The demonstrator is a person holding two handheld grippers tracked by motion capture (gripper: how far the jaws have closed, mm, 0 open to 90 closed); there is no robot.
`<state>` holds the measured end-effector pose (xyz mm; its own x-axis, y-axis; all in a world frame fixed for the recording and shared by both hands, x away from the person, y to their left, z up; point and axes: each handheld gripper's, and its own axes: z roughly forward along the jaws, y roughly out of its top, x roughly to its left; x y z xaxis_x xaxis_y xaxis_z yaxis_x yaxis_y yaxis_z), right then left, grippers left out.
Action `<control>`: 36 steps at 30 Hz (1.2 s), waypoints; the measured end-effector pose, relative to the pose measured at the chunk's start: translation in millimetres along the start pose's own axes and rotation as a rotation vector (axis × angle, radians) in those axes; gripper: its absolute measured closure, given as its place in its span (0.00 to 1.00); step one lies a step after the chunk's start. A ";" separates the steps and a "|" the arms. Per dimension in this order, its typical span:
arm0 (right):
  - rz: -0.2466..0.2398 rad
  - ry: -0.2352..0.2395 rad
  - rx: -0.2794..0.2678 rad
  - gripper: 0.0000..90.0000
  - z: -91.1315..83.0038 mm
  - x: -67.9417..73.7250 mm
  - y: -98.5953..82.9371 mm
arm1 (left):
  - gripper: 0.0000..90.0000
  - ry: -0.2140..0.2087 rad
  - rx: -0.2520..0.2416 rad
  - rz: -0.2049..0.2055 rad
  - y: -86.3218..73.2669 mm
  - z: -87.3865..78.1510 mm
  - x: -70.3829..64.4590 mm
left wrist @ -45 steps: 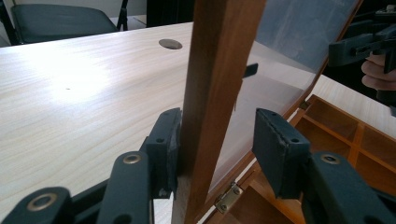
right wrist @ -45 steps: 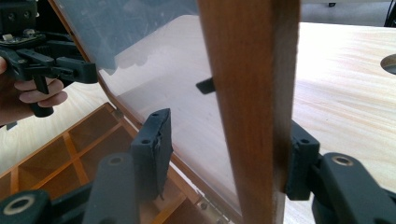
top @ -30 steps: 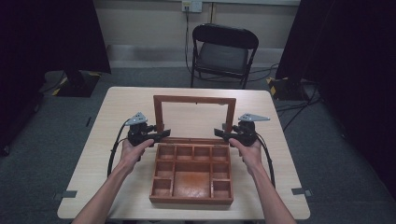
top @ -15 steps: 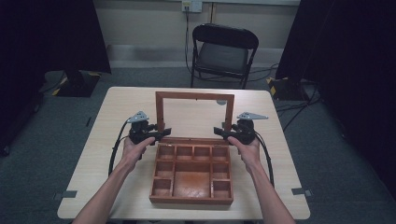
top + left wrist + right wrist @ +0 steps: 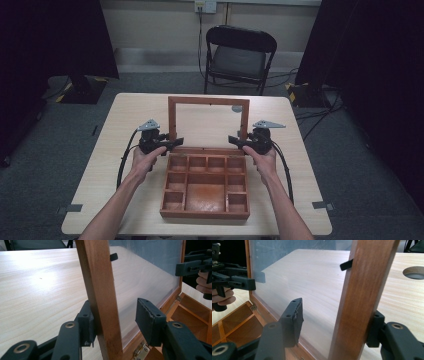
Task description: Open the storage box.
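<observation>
Your left gripper (image 5: 113,323) stands spread around the left post of the lid (image 5: 208,101): in the left gripper view the outer pad (image 5: 86,322) touches the wood while the inner pad sits clear of the clear pane, so you steady the post rather than pinch it. Your right gripper (image 5: 335,323) mirrors this on the right post, jaws apart, the outer pad against the wood and the inner pad (image 5: 294,320) off the pane. Between them the lid stands nearly upright on its hinge (image 5: 140,350) at the back edge of the wooden box (image 5: 205,212), which lies open on the table (image 5: 100,165) just in front of both hands, its compartments bare as far as the high view shows. Each gripper sits low on its post, close above the hinge line and just behind the back row of compartments. You look to be in the middle of swinging the lid, and whether it is going up or coming down cannot be told from here. The next move calls for both hands to travel together along the same arc, so the frame does not twist on its hinges, with the pads kept on the wood and off the pane. A chair (image 5: 240,55) stands beyond the table, well apart.
</observation>
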<state>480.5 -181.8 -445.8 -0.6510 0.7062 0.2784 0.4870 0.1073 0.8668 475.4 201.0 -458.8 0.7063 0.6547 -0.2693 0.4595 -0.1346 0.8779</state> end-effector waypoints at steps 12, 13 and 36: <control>0.041 -0.005 0.032 0.42 6.2 -6.5 -14.1 | 0.52 0.005 0.015 -0.043 -8.8 4.4 4.2; 0.041 -0.011 0.041 0.41 7.1 -6.4 -14.6 | 0.51 0.008 0.031 -0.038 -9.1 4.1 5.4; 0.092 -0.035 0.112 0.29 16.7 -10.6 -22.8 | 0.43 -0.002 0.069 -0.123 -18.0 10.1 16.1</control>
<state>486.0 -180.1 -475.4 -0.5808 0.7403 0.3385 0.6071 0.1169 0.7860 483.9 206.4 -483.0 0.6433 0.6681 -0.3738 0.5782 -0.1040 0.8092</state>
